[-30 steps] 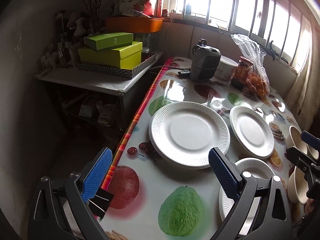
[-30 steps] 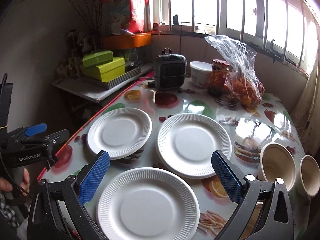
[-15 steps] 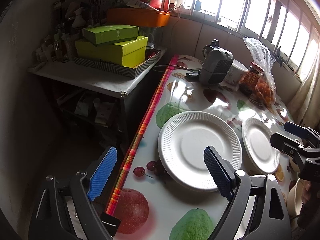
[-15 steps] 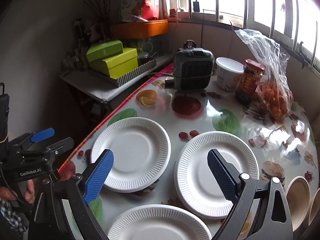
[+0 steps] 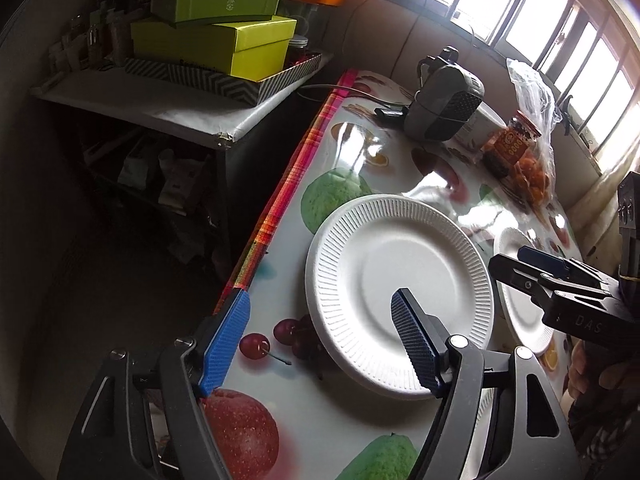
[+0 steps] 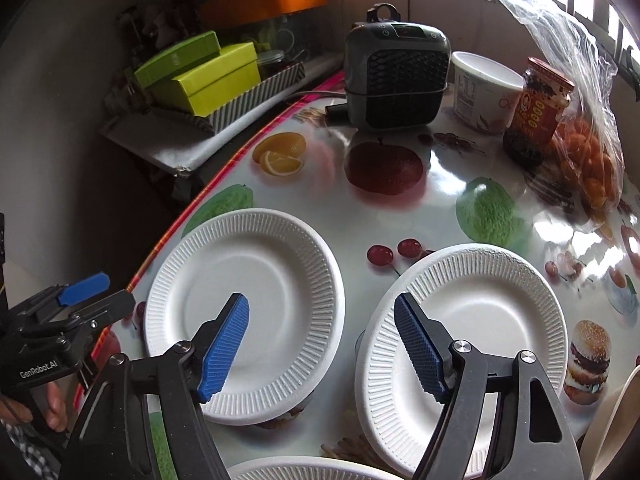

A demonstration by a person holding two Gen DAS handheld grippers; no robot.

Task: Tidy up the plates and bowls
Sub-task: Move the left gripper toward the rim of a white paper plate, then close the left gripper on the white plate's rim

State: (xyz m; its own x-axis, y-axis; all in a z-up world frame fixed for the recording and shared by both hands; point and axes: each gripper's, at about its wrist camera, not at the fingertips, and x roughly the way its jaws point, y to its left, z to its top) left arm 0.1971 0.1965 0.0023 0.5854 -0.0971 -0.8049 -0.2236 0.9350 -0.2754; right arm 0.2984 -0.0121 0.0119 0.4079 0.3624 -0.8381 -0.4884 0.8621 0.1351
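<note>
Three white ribbed paper plates lie on the fruit-print table. In the left wrist view my left gripper (image 5: 320, 340) hovers over the left plate (image 5: 400, 288). One pad is above its centre, the other past the table edge; the jaws are closing and press on nothing. My right gripper (image 6: 322, 344) straddles the gap between the left plate (image 6: 244, 280) and the middle plate (image 6: 488, 312), its jaws closing on nothing. The third plate (image 6: 304, 470) peeks in at the bottom. A beige bowl (image 6: 616, 432) shows at the right edge.
At the back of the table stand a grey heater (image 6: 396, 80), a white tub (image 6: 484, 92), a sauce jar (image 6: 536, 112) and a bag of oranges (image 6: 592, 152). Green boxes (image 5: 216, 40) sit on a side shelf left of the table edge (image 5: 280, 208).
Both grippers have come forward and lower toward the plates, which now look larger. Both pairs of jaws have narrowed. The left gripper has shifted toward the table's left edge.
</note>
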